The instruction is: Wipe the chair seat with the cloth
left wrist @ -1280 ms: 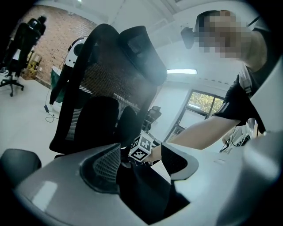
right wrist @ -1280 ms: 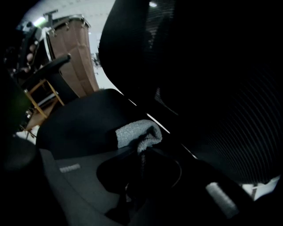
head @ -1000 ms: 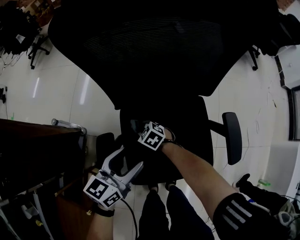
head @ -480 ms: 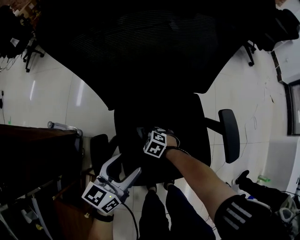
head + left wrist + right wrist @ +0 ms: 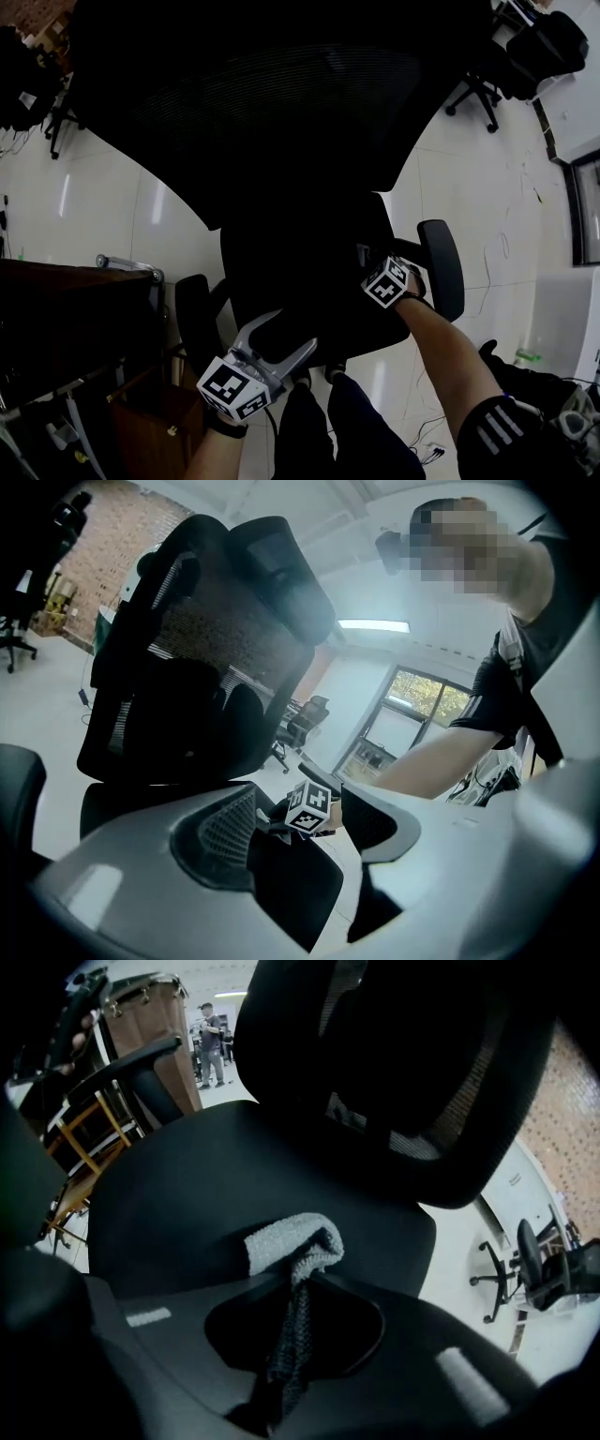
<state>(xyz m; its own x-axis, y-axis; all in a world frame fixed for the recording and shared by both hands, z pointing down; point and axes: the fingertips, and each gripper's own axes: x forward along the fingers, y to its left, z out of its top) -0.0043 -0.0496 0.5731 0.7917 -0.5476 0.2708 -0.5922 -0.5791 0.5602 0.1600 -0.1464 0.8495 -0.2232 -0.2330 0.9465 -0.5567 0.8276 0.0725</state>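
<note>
The seat (image 5: 216, 1185) lies open between left armrest (image 5: 192, 314) and right armrest (image 5: 441, 270); backrest (image 5: 281, 103) walls the far side.

The cloth (image 5: 286, 1241) at frame centre is grey, rough looped terry. The chair seat (image 5: 187, 1194) beneath it is matt black fabric. The backrest (image 5: 281, 103), upper frame, is black open mesh. The floor (image 5: 103, 206) is smooth, glossy pale tile.
</note>
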